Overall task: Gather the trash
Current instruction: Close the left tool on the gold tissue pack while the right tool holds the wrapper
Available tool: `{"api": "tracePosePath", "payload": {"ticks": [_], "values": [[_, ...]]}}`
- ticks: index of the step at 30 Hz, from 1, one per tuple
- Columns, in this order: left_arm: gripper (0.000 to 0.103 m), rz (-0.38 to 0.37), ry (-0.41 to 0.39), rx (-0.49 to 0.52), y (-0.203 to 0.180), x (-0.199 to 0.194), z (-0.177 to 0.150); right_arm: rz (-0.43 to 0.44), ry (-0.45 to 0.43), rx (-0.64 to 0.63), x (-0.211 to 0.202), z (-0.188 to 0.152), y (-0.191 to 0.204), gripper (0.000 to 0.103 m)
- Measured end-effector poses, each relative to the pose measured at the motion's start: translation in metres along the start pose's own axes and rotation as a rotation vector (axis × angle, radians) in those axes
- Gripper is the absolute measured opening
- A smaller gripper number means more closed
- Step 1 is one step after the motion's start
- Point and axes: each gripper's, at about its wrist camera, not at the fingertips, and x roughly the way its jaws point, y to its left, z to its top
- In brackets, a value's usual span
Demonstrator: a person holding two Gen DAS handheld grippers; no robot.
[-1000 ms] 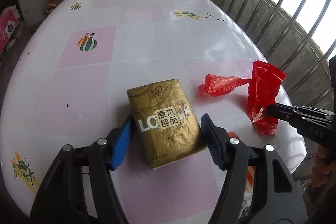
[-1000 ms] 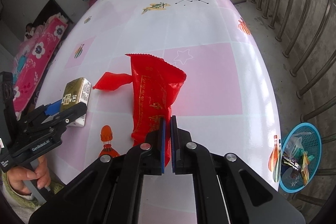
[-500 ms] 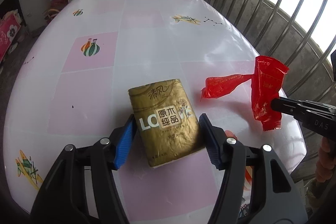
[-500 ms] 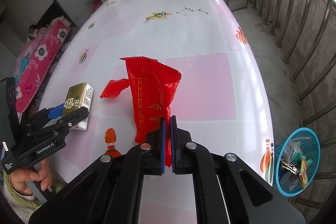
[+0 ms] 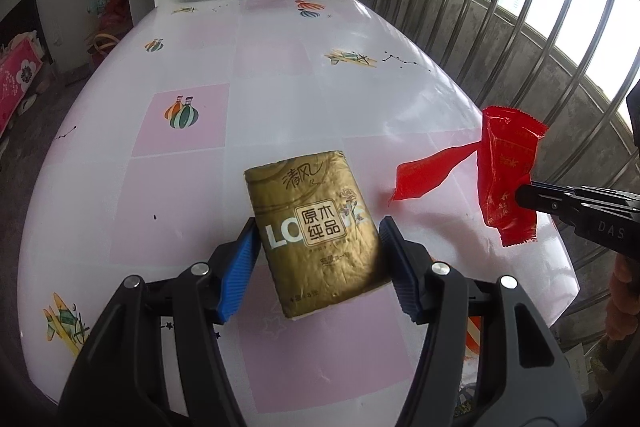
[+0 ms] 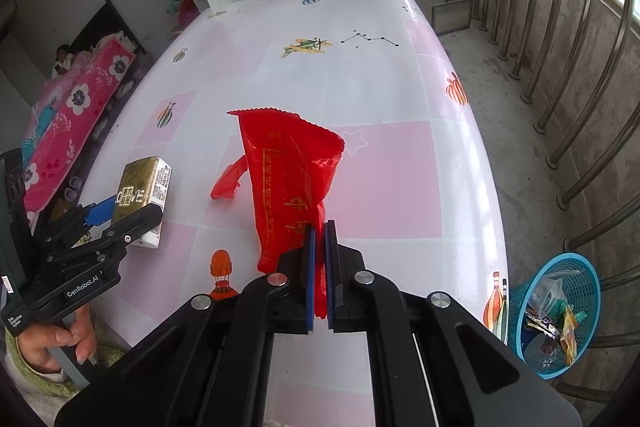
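Observation:
My left gripper (image 5: 318, 259) is shut on a gold tissue pack (image 5: 316, 223) and holds it above the table; it also shows in the right wrist view (image 6: 140, 191). My right gripper (image 6: 319, 267) is shut on a red snack wrapper (image 6: 292, 183) and holds it upright above the table's right side; the wrapper also shows in the left wrist view (image 5: 508, 171). A second red wrapper scrap (image 5: 428, 173) hangs beside it, above the table; whether it is attached to the held wrapper I cannot tell.
The table (image 5: 280, 75) has a pink and white checked cover. A blue mesh trash basket (image 6: 556, 315) with several wrappers stands on the floor right of the table. A metal railing (image 6: 560, 47) runs along the right. A pink blanket (image 6: 76, 115) lies at left.
Both grippers have risen with their loads: the tissue pack and the red wrapper are higher above the table. The small red scrap has lifted along with the wrapper.

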Motion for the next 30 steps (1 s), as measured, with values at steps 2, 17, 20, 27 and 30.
{"api": "tracePosePath", "payload": {"ticks": [2,17,20,27,30], "values": [[0.057,0.0,-0.005,0.0,-0.001,-0.002,-0.001,0.0,0.0,-0.002,0.0,0.0,0.0,0.005],[0.057,-0.003,-0.016,-0.014,0.008,-0.005,-0.002,-0.001,0.003,-0.021,-0.003,0.002,0.013,0.005],[0.057,-0.004,-0.015,-0.017,0.008,-0.006,-0.003,0.001,0.004,-0.024,-0.002,0.003,0.016,0.005],[0.057,-0.003,-0.017,-0.018,0.008,-0.005,-0.003,0.005,0.01,-0.027,0.0,0.003,0.019,0.005],[0.057,-0.003,-0.016,-0.017,0.008,-0.005,-0.003,0.004,0.011,-0.029,0.001,0.003,0.021,0.005]]}}
